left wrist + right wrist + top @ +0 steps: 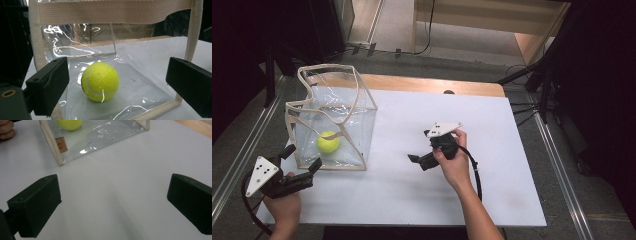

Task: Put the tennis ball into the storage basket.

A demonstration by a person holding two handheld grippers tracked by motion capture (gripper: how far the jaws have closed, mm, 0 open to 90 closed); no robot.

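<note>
- Looking down in the high view: clear plastic bag (pixel 357 125) with cream webbing trim stands upright at the left end of the white table (pixel 492 175), mouth open at the top; tennis ball (pixel 328 141) sits on its floor, near the front wall.
- Left gripper (pixel 302 161) held at the table's near-left corner, jaws spread wide, tips just beside the bag's front lower edge. Right gripper (pixel 414 160) mid-table, well apart from the bag, pointing toward it; jaw gap hard to read here.
- Bare white surface right of the bag and all along the front edge.
- Left gripper view: ball (pixel 100 81) bright yellow-green, fuzzy, white seam visible, seen through the glare-streaked wall between the wide-set jaws; nothing gripped. Webbing strap (pixel 112 11) runs across the top.
- Right gripper view: jaws wide, nothing held, bare table between them. Bag's corner (pixel 58 157) with a small tan label (pixel 61 145) at upper left, ball (pixel 70 123) partly cropped inside.
</note>
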